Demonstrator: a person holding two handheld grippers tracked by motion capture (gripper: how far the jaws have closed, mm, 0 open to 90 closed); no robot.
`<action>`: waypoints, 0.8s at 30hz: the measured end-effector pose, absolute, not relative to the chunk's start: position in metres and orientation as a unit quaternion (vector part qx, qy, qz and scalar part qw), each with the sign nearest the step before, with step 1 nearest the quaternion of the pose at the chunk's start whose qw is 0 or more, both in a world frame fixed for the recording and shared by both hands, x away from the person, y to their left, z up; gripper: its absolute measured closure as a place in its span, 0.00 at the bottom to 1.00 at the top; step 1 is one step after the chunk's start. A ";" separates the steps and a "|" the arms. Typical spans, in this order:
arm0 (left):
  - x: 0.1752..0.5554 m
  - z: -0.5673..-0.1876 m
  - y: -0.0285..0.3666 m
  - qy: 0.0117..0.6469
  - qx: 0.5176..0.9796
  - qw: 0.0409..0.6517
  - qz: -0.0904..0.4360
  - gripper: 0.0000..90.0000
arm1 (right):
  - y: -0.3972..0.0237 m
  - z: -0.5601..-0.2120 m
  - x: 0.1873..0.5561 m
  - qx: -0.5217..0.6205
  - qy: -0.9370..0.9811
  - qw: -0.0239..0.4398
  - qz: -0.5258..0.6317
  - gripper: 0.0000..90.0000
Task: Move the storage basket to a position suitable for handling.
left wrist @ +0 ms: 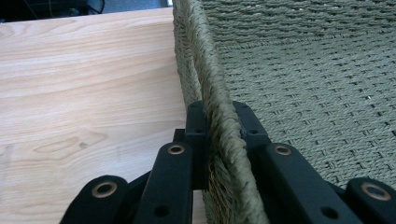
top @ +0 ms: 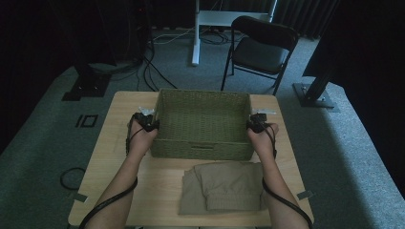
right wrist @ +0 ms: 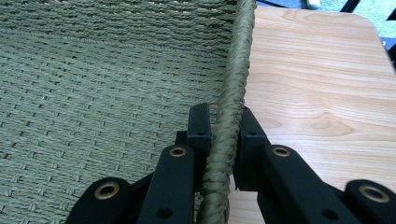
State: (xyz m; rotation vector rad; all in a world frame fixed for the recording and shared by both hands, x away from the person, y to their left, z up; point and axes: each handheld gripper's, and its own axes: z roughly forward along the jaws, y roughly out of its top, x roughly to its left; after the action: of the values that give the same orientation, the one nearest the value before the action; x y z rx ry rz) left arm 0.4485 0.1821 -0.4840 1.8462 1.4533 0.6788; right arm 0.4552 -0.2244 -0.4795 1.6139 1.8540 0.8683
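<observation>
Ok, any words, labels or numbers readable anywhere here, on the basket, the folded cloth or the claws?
None can be read.
Basket: plain weave; a dark strip on its near wall is too blurred to tell.
Cloth: no print seen.
Left claw, right claw: no markings.
Table: bare wood.

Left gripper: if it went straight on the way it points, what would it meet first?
The left gripper is shut on the basket rim, so the rim runs straight ahead between its jaws. Pushed on, it would probably just slide along the rim toward the far corner; depth there is unclear.
</observation>
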 end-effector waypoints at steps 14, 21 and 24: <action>0.455 -0.484 0.150 0.550 0.717 0.344 0.257 0.89 | -0.260 -0.480 0.455 0.606 0.678 0.266 0.321 0.89; 0.458 -0.484 0.135 0.546 0.720 0.344 0.256 0.89 | -0.276 -0.480 0.455 0.605 0.677 0.269 0.320 0.89; 0.460 -0.484 0.120 0.544 0.721 0.345 0.254 0.89 | -0.288 -0.480 0.456 0.607 0.677 0.269 0.317 0.89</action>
State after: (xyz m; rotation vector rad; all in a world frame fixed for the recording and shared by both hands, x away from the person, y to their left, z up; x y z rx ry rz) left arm 0.4603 0.1199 -0.4844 1.8735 1.4127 0.6601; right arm 0.4558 -0.2879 -0.4799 1.6377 1.8252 0.8559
